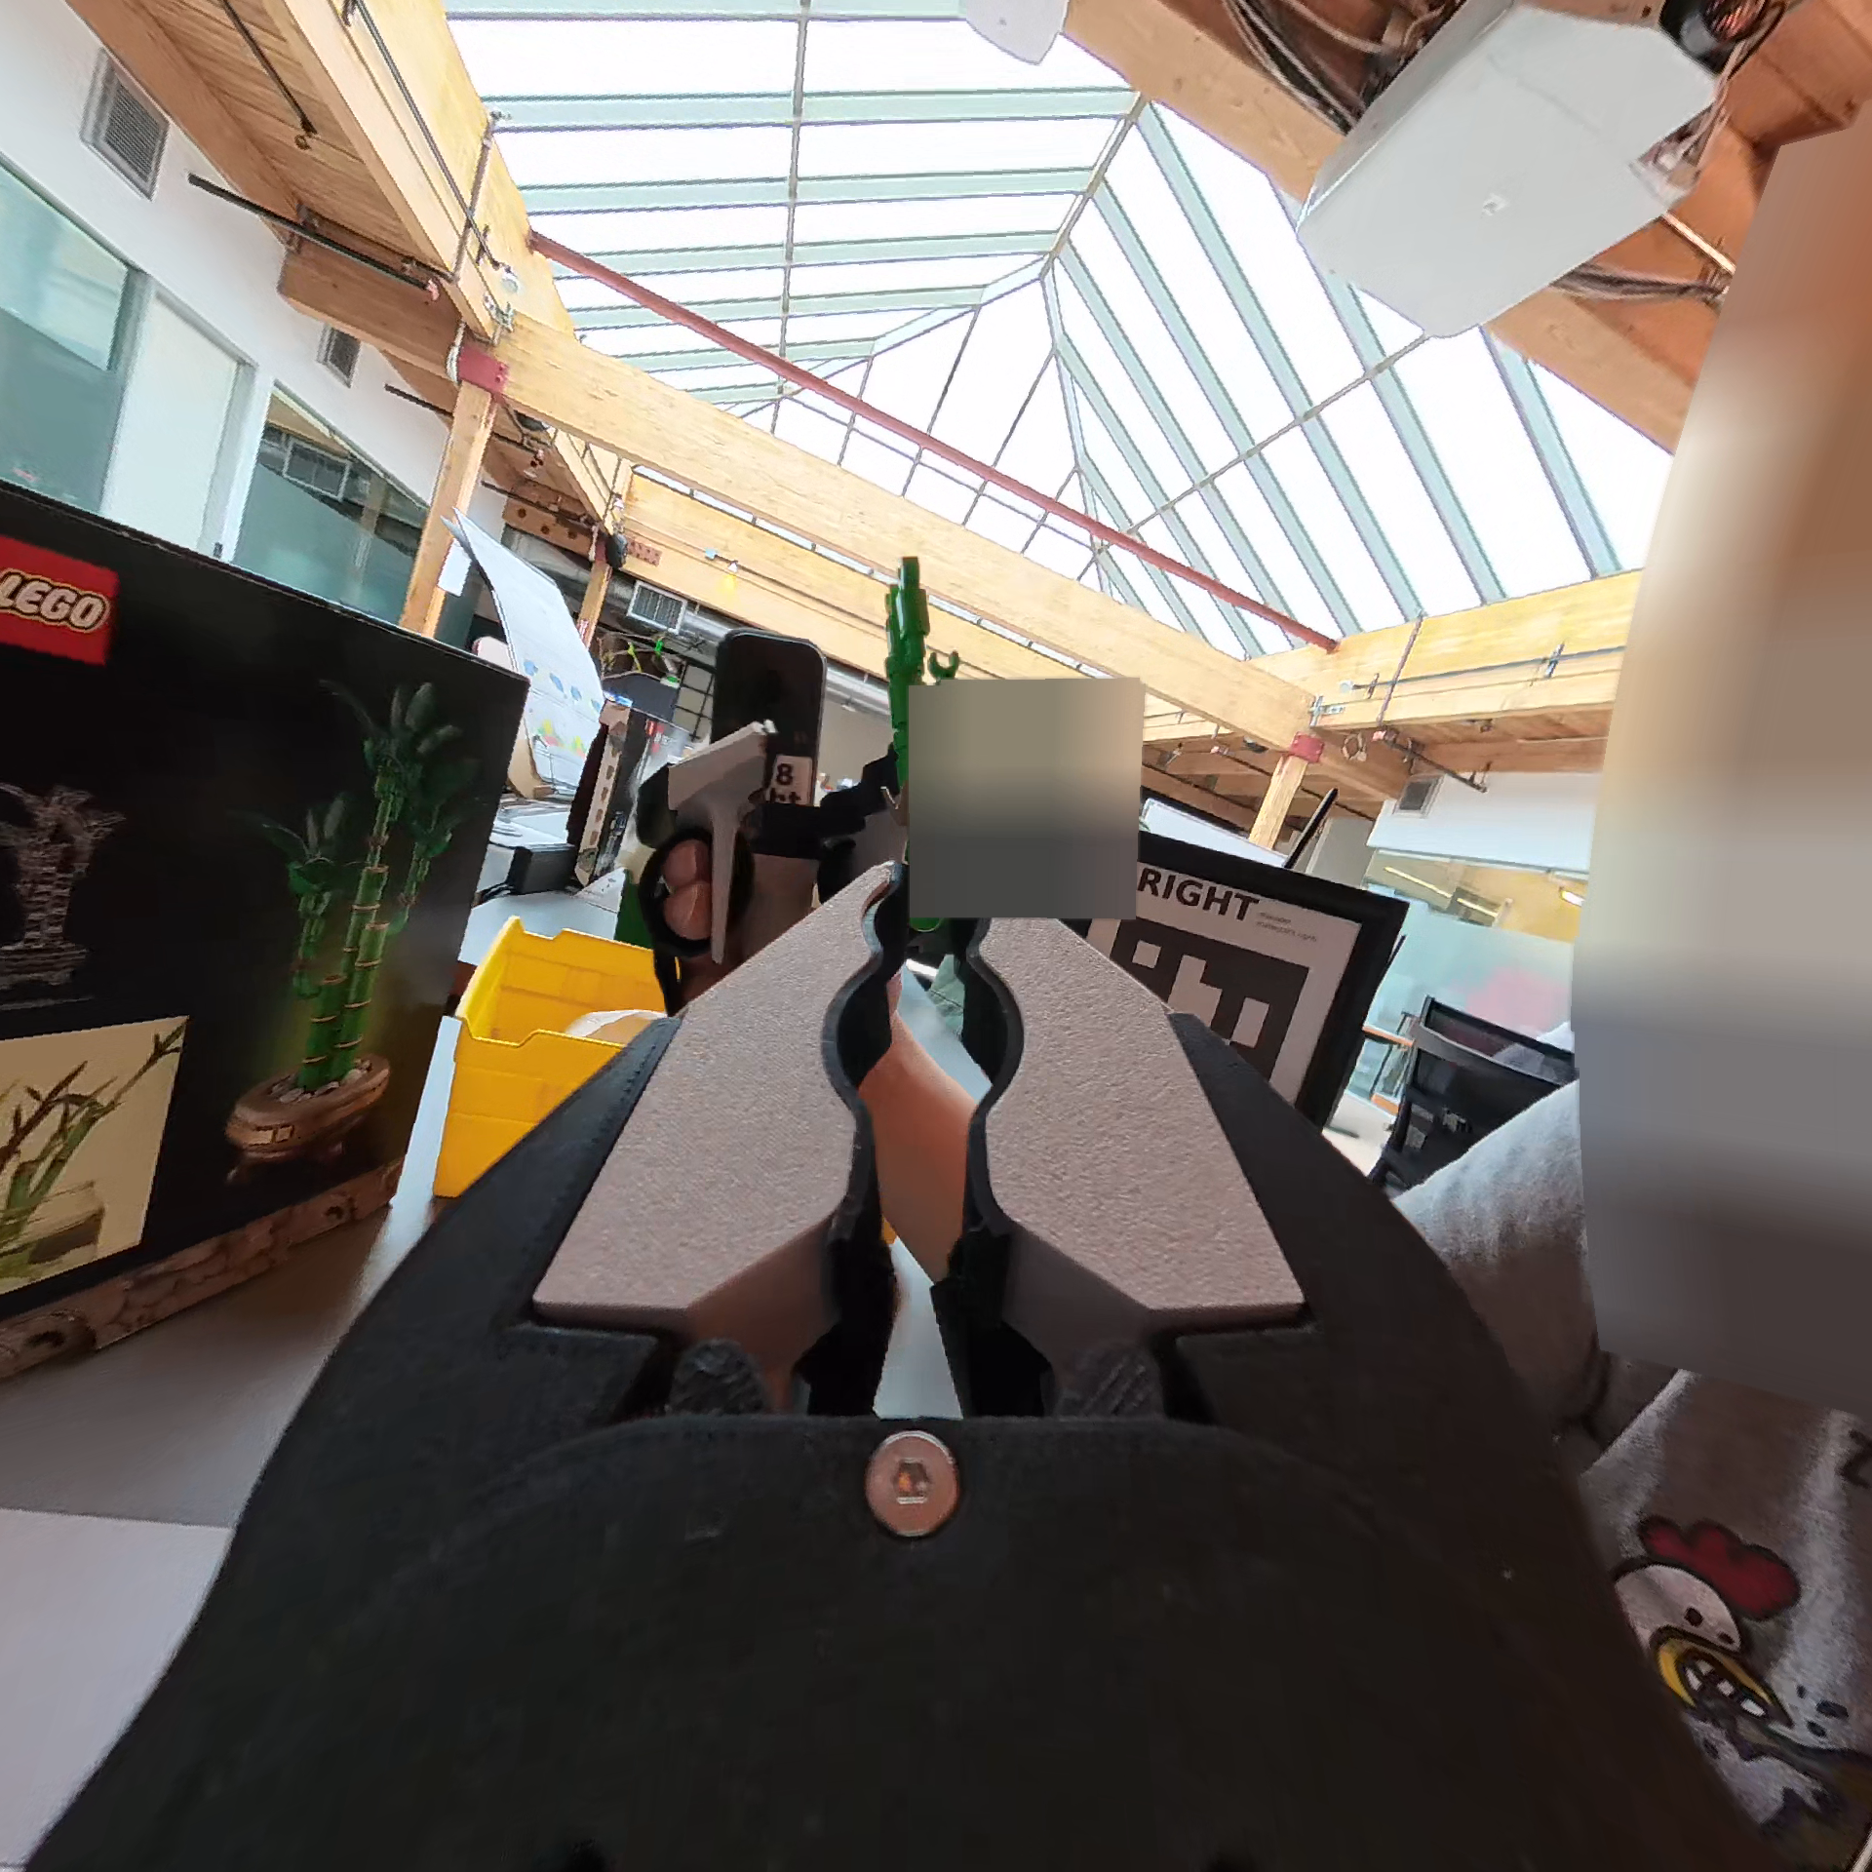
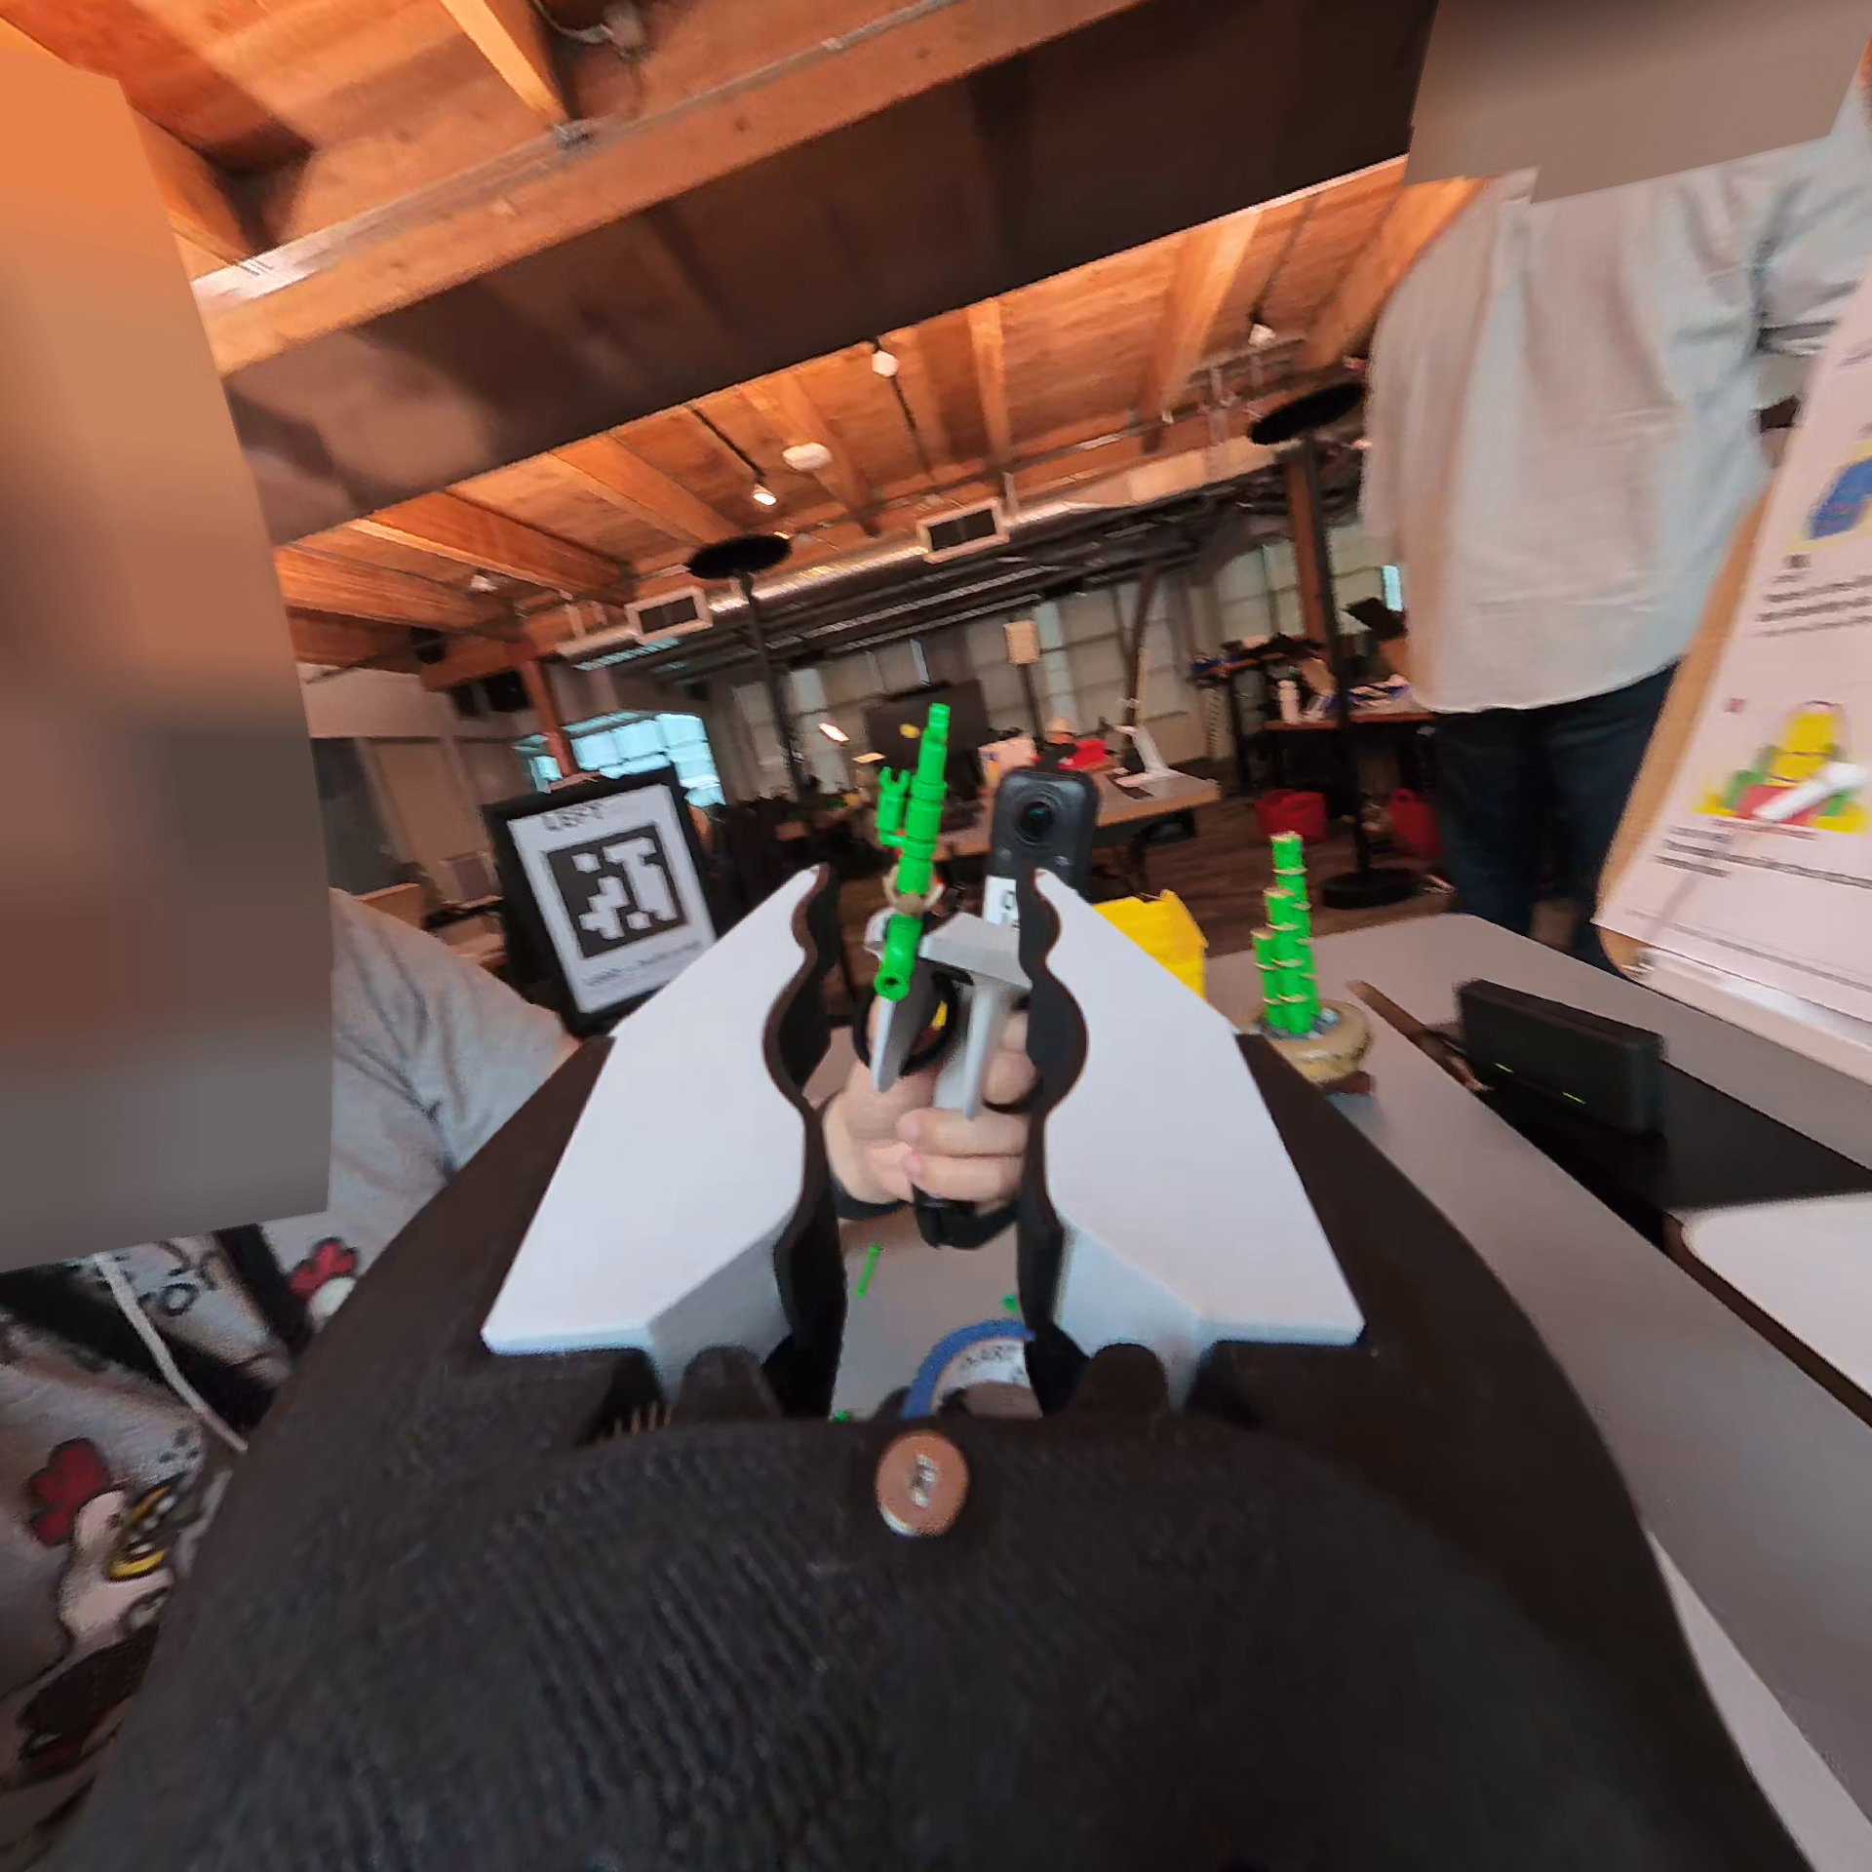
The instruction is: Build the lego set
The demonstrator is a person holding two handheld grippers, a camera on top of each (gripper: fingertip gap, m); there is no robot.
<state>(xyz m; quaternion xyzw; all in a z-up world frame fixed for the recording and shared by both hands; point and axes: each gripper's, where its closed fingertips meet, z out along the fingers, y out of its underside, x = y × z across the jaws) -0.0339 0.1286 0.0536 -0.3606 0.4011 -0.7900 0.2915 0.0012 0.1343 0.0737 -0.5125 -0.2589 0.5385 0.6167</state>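
A thin green bamboo stalk [image 1: 905,648] with a small side clip stands nearly upright in the air. My left gripper [image 1: 934,902] is shut on its lower part, and a blurred patch hides part of it. In the right wrist view the stalk [image 2: 917,841] rises just beyond my right gripper [image 2: 932,881], which is open and empty with its fingers apart on either side of it. The left gripper [image 2: 937,998] faces it there, held by a hand. The built bamboo in a tan pot [image 2: 1292,962] stands on the table to the right.
The set's black box [image 1: 203,912] stands at the left, with a yellow bin [image 1: 547,1023] beside it. A framed marker board [image 1: 1236,972] is behind. A black device [image 2: 1560,1054], an instruction sheet [image 2: 1773,760], a standing person [image 2: 1570,456], small green pieces [image 2: 866,1281] and a blue tape roll [image 2: 962,1357] also show. Across from one pair of fingers to the other is roughly 5 cm.
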